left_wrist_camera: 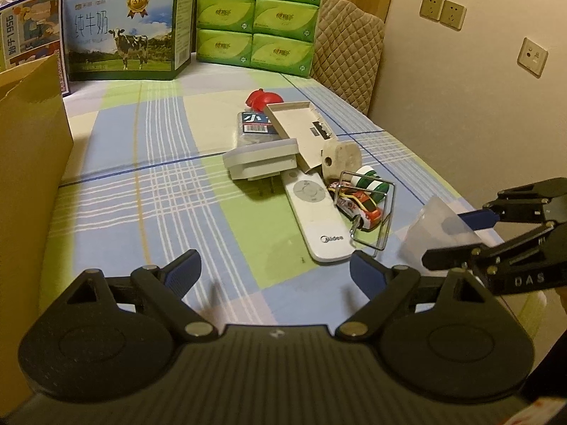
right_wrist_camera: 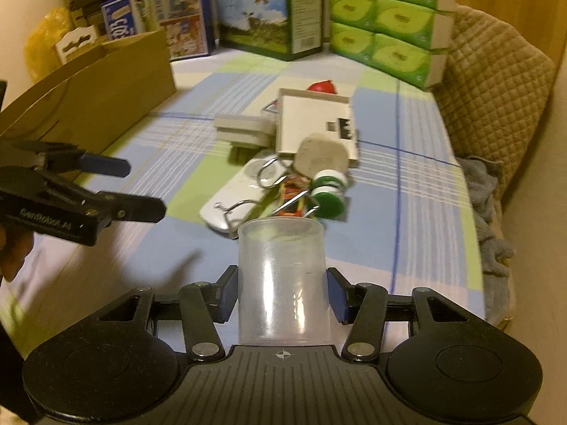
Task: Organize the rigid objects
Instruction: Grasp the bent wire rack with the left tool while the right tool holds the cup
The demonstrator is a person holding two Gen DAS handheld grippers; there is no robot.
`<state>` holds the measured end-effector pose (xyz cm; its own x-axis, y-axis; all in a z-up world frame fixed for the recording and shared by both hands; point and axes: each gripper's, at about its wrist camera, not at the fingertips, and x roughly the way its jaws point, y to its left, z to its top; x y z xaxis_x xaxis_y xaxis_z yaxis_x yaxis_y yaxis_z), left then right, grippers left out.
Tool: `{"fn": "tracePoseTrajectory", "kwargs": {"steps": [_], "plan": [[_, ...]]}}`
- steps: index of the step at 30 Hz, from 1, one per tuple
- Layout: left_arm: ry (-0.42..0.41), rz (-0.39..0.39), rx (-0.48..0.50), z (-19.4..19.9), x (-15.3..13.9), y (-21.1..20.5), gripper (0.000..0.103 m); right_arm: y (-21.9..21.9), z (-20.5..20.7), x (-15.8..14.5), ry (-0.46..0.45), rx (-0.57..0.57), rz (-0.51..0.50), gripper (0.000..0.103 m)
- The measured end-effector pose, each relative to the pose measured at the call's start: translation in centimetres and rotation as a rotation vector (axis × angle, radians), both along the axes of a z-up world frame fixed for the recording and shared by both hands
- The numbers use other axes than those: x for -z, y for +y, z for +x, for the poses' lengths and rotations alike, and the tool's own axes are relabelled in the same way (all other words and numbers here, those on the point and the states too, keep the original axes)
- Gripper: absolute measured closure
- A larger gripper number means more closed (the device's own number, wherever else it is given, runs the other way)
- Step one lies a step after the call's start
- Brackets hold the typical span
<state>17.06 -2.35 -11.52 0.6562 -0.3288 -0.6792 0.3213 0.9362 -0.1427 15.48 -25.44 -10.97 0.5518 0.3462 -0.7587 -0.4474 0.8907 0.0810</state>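
Observation:
My right gripper (right_wrist_camera: 282,294) is shut on a clear plastic cup (right_wrist_camera: 281,276), which lies along the fingers with its mouth pointing away; the blue pads press both sides. In the left wrist view the cup (left_wrist_camera: 439,230) hangs at the right, above the checked tablecloth (left_wrist_camera: 159,191). My left gripper (left_wrist_camera: 276,267) stands open over bare cloth with nothing between its fingers. Beyond it lies a pile: a white remote (left_wrist_camera: 315,212), a toy car (left_wrist_camera: 358,205), a wire stand (left_wrist_camera: 381,209), a green-and-white bottle (left_wrist_camera: 370,180), a beige open box (left_wrist_camera: 301,131) and a grey adapter (left_wrist_camera: 262,161).
A tall cardboard box (left_wrist_camera: 32,177) stands along the left edge. At the back are a milk carton case (left_wrist_camera: 124,32) and stacked green tissue packs (left_wrist_camera: 258,14). A quilted chair back (left_wrist_camera: 347,53) and the wall close the right side.

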Motion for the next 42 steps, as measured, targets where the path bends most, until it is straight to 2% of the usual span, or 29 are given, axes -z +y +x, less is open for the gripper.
{"fn": "tracePoseTrajectory", "kwargs": {"steps": [6, 11, 16, 23, 29, 33, 42], "plan": [[-0.012, -0.004, 0.021, 0.0, 0.1, -0.9, 0.021, -1.2, 0.6, -0.1, -0.003, 0.054, -0.015, 0.054], [-0.037, -0.005, 0.083, 0.1, 0.2, -2.8, 0.024, -1.9, 1.4, -0.1, -0.008, 0.08, -0.006, 0.054], [-0.072, 0.002, 0.162, 0.6, 0.3, -5.2, 0.036, -2.8, 2.1, -0.3, -0.014, 0.115, 0.005, 0.054], [-0.091, 0.039, 0.225, 1.5, 1.2, -7.5, 0.055, -3.3, 3.0, -0.6, -0.027, 0.146, 0.018, 0.054], [-0.106, 0.074, 0.265, 2.2, 1.7, -8.7, 0.061, -3.6, 3.4, -0.6, -0.026, 0.165, 0.018, 0.054], [-0.1, 0.103, 0.279, 2.5, 2.1, -9.3, 0.074, -3.6, 3.4, -0.5, -0.021, 0.167, 0.017, 0.054], [-0.081, 0.102, 0.276, 2.1, 1.8, -9.3, 0.077, -3.4, 3.6, -0.6, -0.017, 0.176, 0.026, 0.054]]}}
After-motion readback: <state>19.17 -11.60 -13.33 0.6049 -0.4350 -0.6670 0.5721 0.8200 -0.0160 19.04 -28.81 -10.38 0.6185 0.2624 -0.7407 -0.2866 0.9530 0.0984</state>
